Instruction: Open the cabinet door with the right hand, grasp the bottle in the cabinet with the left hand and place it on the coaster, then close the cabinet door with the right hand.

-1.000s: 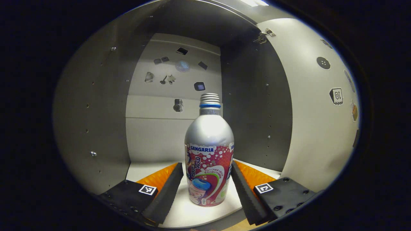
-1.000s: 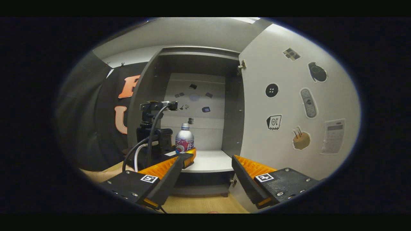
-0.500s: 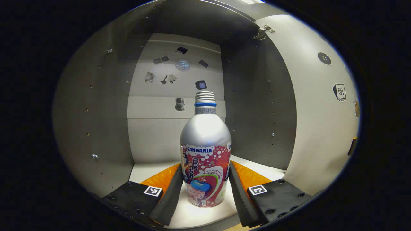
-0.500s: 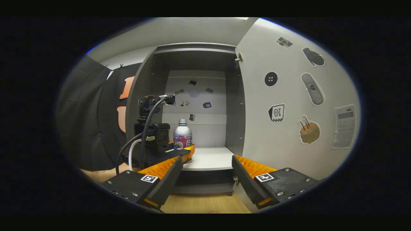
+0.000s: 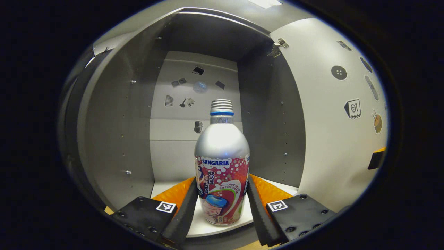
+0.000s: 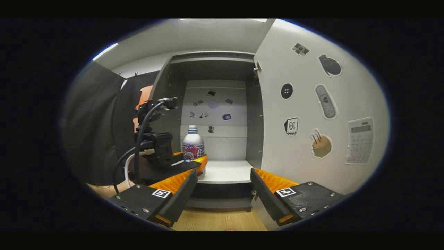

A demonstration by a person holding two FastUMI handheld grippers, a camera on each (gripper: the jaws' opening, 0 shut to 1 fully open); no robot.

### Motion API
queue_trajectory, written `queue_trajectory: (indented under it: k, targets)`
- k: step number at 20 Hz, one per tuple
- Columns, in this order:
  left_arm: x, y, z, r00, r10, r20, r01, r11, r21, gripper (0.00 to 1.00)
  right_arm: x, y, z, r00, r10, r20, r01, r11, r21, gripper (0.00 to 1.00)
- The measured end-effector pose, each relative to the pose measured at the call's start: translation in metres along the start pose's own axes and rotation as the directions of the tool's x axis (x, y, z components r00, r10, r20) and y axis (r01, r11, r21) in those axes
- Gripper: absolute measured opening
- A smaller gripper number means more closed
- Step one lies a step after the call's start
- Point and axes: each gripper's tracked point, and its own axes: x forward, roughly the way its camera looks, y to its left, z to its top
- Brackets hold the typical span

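Grey board walls closed in the left gripper view: the grey open-fronted cabinet (image 5: 114, 139) showed one side panel at left, another at right, a pale back panel dotted with small stickers, and a white shelf floor (image 5: 215, 227) whose front lip ran just under the fingers. The pale cabinet door (image 5: 333, 146) stood swung wide at right, hinged at its top corner, leaving the whole front free. Upright at the front of that shelf stood the silver metal bottle with a red printed label and a blue neck ring (image 5: 222, 166). The left gripper (image 5: 222, 201) had its two fingers pinched against the label, one on each side of the lower body, with bare shelf behind the bottle and to both sides.

In the right gripper view the cabinet (image 6: 256, 118) sat farther off on a light wooden tabletop (image 6: 218, 220), its door (image 6: 312, 114) open flat toward the camera at right and carrying several stickers. The right gripper (image 6: 223, 189) hung in front of the shelf edge with fingers spread apart and nothing between them. The left gripper (image 6: 197, 163), with its black camera mount and cables, reached in from the left; the bottle (image 6: 193, 146) stood at the shelf's front left, at its fingertips.
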Motion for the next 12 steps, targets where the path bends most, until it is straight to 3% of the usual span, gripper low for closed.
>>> queue_trajectory:
  k: [7, 12]
  targets:
    - [-0.064, -0.002, 0.013, 0.998, 0.060, 0.033, -0.061, 0.998, 0.022, 0.81, -0.031, 0.015, 0.007, 0.996, 0.087, 0.021, -0.087, 0.996, -0.019, 0.94]
    - [-0.119, 0.008, 0.004, 0.996, 0.075, 0.042, -0.075, 0.997, -0.014, 0.81, -0.053, 0.022, 0.008, 0.999, 0.043, 0.033, -0.042, 0.999, -0.032, 0.94]
